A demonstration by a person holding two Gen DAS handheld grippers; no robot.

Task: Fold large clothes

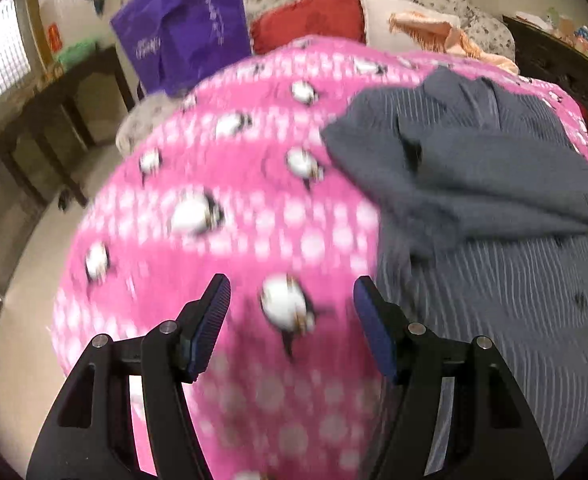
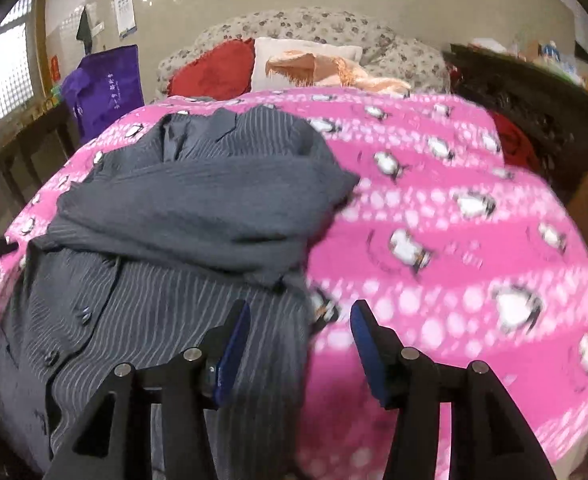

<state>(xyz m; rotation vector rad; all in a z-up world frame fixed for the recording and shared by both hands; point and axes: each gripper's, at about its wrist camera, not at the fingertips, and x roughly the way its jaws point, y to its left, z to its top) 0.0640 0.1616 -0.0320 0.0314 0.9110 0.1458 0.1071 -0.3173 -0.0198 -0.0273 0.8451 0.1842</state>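
A dark grey pinstriped jacket [image 2: 166,240] lies on a pink blanket with penguin print [image 2: 454,240], its sleeve folded across the chest. In the left wrist view the jacket [image 1: 494,208] lies to the right on the blanket [image 1: 214,208]. My left gripper [image 1: 292,294] is open and empty above the blanket, just left of the jacket's edge. My right gripper [image 2: 300,318] is open and empty above the jacket's right edge near the hem.
A red cushion [image 2: 214,68], a white pillow [image 2: 294,56] and a peach cloth [image 2: 334,70] lie at the head of the bed. A purple bag [image 1: 186,28] stands at the left by a dark table [image 1: 54,112]. A dark cabinet [image 2: 534,104] stands on the right.
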